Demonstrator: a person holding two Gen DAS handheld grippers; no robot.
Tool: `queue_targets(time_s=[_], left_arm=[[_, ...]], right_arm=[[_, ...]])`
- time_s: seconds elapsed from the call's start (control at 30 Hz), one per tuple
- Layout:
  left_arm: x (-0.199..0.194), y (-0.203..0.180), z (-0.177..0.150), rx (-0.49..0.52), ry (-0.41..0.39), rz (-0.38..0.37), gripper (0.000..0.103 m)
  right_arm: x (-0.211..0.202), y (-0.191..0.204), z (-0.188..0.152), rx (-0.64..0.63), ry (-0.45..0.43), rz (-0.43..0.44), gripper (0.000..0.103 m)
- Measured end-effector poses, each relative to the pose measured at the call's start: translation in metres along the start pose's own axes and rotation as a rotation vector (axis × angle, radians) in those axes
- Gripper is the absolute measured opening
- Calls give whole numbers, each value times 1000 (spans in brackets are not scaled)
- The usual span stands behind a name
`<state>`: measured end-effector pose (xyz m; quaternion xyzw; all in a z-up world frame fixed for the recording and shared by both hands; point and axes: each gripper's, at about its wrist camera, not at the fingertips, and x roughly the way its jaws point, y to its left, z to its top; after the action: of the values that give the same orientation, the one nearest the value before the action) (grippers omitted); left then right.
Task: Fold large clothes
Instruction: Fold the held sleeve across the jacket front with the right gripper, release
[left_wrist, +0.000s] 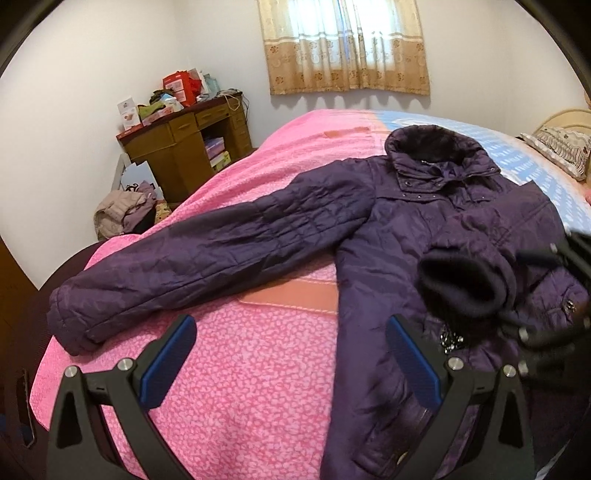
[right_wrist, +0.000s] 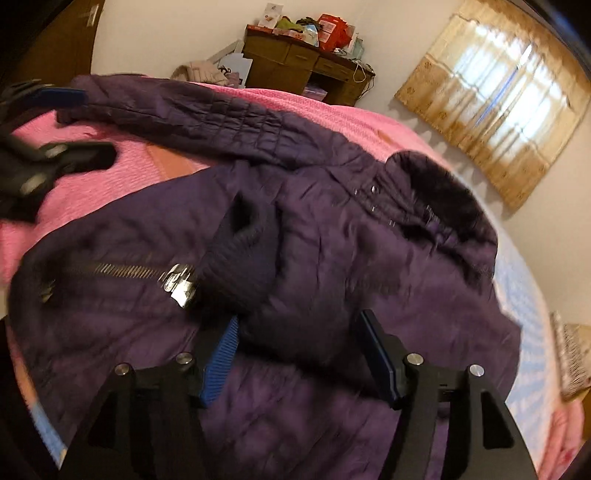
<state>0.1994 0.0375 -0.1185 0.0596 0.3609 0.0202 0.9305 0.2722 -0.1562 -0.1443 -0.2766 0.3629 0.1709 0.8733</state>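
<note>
A dark purple quilted jacket (left_wrist: 424, 221) lies front up on a bed covered by a pink blanket (left_wrist: 240, 369), its collar (left_wrist: 436, 147) toward the window curtain (left_wrist: 347, 48). One sleeve (left_wrist: 207, 251) stretches out flat across the blanket to the left in the left wrist view. The other sleeve is folded in over the chest, its dark knitted cuff (left_wrist: 461, 284) resting on the front of the jacket near the metal zipper pull (right_wrist: 181, 284).

The left tool (left_wrist: 291, 362) hovers above the blanket beside the jacket's body, between the outstretched sleeve and the hem; its blue pads stand wide apart with nothing between them. The right tool (right_wrist: 299, 354) sits low over the jacket's front just below the knitted cuff. Its jaws stand apart, with a bulge of the folded-in sleeve between them; the picture is blurred, and the pads do not appear to press on the fabric. In the left wrist view it shows as a dark blur at the right edge, beside the cuff.

Beyond the bed's far corner stands a wooden desk (left_wrist: 192, 144), its tabletop piled with boxes and bags (left_wrist: 177, 88). A heap of clothes (left_wrist: 125, 214) lies on the floor near it. A blue patterned sheet (left_wrist: 524, 162) and a pillow (left_wrist: 561, 147) show at the head of the bed
</note>
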Motion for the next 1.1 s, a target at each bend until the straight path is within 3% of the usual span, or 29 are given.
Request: queue_targets(time_s=[0.13, 0.27, 0.4, 0.47, 0.5, 0.53, 0.6, 0.7, 0.97, 1.1], left_arm=[[5, -13, 8, 1, 16, -86, 103], [12, -41, 19, -14, 52, -270, 103], [30, -66, 27, -39, 107, -377, 96], [44, -77, 27, -41, 150, -397, 77], [53, -82, 27, -46, 171, -429, 62], [61, -85, 25, -55, 193, -459, 39], [66, -88, 23, -62, 208, -481, 18], [45, -87, 21, -19, 140, -425, 6], [22, -67, 7, 15, 122, -389, 6], [27, -70, 6, 69, 93, -293, 18]], right_arm=[[-24, -1, -27, 14, -12, 1, 66], [-42, -11, -55, 68, -11, -15, 67], [-47, -20, -73, 123, -21, -32, 67], [-47, -22, -78, 146, -23, -26, 67], [-47, -22, -79, 158, -26, -21, 67], [-46, -23, -81, 167, -29, -17, 68], [-47, -23, -82, 176, -33, -15, 68], [-49, -27, -84, 194, -45, -7, 68], [-55, -62, -90, 318, -52, -4, 68], [-53, -88, -97, 385, -24, -18, 68]])
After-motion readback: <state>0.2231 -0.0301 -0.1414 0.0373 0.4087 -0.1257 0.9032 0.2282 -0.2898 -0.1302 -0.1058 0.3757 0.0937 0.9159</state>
